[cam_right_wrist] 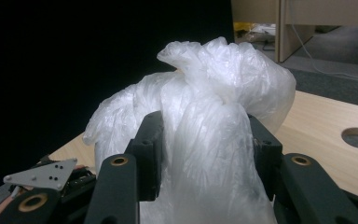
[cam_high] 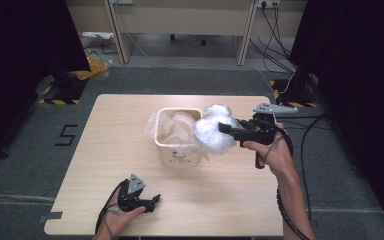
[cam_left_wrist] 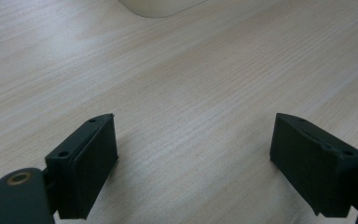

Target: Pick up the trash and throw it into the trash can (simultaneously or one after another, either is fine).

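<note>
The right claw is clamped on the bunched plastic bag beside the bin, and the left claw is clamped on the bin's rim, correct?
Not quite. The left claw holds nothing: the left gripper view shows its jaws wide apart over bare table. The right claw does clamp the bunched plastic bag beside the bin.

Black tongs point(cam_high: 226, 128), grey triangular plates, trailing black cables.

A cream plastic bin point(cam_high: 177, 150), lined with a clear plastic bag point(cam_high: 166, 126), is set near the middle of the light wooden table point(cam_high: 105, 150).
</note>
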{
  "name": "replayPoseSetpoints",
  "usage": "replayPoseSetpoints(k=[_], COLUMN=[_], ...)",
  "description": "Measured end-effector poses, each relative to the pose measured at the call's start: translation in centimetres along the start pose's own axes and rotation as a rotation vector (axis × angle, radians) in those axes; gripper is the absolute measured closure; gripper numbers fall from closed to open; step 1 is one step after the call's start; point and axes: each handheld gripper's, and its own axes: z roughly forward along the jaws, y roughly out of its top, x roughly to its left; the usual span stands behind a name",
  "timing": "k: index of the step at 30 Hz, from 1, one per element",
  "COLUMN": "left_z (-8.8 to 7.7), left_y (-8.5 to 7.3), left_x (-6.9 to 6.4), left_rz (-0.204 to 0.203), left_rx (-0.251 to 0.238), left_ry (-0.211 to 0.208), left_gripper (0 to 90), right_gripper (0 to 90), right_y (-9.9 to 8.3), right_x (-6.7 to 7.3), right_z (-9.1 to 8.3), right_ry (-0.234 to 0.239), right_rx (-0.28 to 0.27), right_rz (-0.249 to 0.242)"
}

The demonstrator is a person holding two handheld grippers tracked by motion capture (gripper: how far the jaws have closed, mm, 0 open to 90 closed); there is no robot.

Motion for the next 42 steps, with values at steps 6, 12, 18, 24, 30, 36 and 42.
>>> replayPoseSetpoints(k=[6, 12, 18, 24, 30, 36, 42], left_z=[0.0, 0.0, 0.0, 0.0, 0.0, 0.0, 0.0], left_y=[0.0, 0.0, 0.0, 0.0, 0.0, 0.0, 0.0], left_x=[0.0, 0.0, 0.0, 0.0, 0.0, 0.0, 0.0], left_rz=[0.003, 0.003, 0.003, 0.003, 0.002, 0.002, 0.002], left_rx=[0.000, 0.000, 0.003, 0.003, 0.004, 0.004, 0.004], left_ry=[0.002, 0.001, 0.000, 0.000, -0.001, -0.001, -0.001], left_gripper=[14.0, 14.0, 14.0, 14.0, 14.0, 14.0, 14.0], right_gripper=[56.9, 56.9, 56.8, 56.8, 56.8, 56.8, 56.8], right_y=[1.4, 2.4, 2.9, 2.8, 2.2, 1.4, 1.0], right_x=[0.6, 0.8, 0.9, 1.4, 1.6, 1.2, 0.9], right_z=[1.9, 3.8, 6.4, 9.3, 11.9, 13.7, 15.0], right_ry=[0.019, 0.032, 0.044, 0.053, 0.036, 0.020, -0.003], right_rx=[0.015, 0.035, 0.071, 0.122, 0.184, 0.228, 0.257], right_rz=[-0.011, -0.006, -0.001, -0.005, -0.014, -0.005, 0.005])
